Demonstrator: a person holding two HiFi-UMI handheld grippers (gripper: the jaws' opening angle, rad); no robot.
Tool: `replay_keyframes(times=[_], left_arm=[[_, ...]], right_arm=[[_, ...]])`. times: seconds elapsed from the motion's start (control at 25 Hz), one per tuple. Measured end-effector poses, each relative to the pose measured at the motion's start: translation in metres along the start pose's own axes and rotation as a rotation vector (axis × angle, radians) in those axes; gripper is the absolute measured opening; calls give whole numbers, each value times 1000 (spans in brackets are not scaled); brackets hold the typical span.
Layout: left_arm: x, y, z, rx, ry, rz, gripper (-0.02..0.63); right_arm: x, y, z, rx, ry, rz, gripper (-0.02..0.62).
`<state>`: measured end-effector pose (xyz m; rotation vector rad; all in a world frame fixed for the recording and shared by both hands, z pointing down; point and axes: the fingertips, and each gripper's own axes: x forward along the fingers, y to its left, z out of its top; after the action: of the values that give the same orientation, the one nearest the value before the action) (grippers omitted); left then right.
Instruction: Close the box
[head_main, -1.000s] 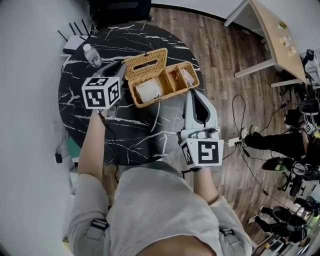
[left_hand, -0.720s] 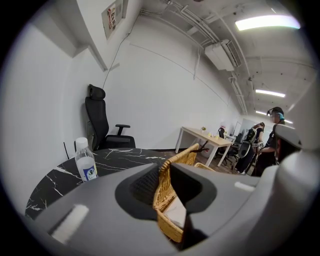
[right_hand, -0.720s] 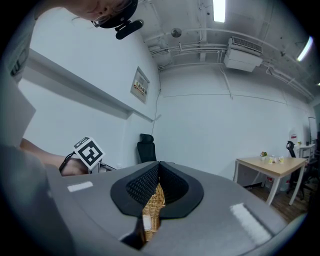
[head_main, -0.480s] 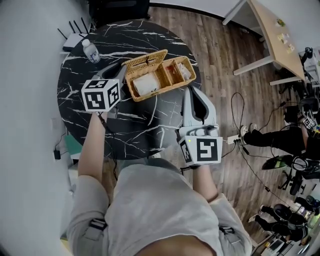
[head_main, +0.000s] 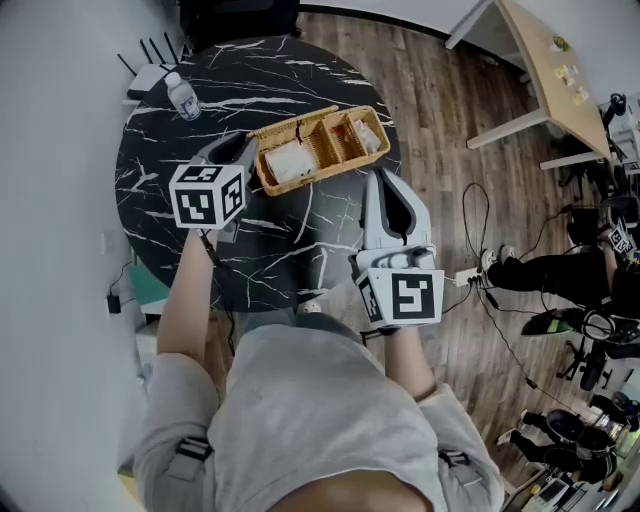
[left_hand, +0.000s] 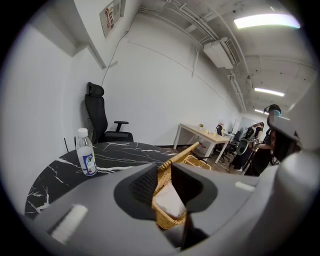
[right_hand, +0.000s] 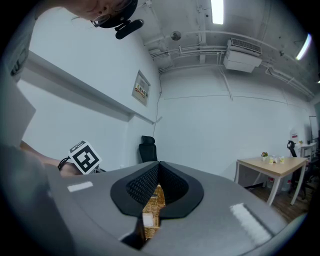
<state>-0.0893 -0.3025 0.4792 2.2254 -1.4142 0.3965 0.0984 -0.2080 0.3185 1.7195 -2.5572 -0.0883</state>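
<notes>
Hovering at the box (head_main: 330, 168) on the table (head_main: 200, 90): lid (head_main: 295, 120) tilted up along the far edge, not yet down. L gripper (head_main: 243, 150) at the box's left end, jaws just been opening, now apart w/ the wicker corner in the gap, pads not pressing. R gripper (head_main: 378, 180) clenched, empty, just beside the right end. Step: prob. lid-lowering. Next: get a tip behind the lid, push fwd & down.

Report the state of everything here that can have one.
Wicker box: open, compartments showing.
Lid: raised, not yet down.
Water bottle: upright, capped.
Left gripper: open, jaws have just been opening, box corner between them.
Right gripper: shut, nothing held.
</notes>
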Motion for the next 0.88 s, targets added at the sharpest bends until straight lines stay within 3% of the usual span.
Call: replay_keyframes(times=[0.88], left_arm=[[-9, -28, -61, 5, 101, -47, 153]], right_arm=[[-10, 5, -1, 9, -5, -1, 5]])
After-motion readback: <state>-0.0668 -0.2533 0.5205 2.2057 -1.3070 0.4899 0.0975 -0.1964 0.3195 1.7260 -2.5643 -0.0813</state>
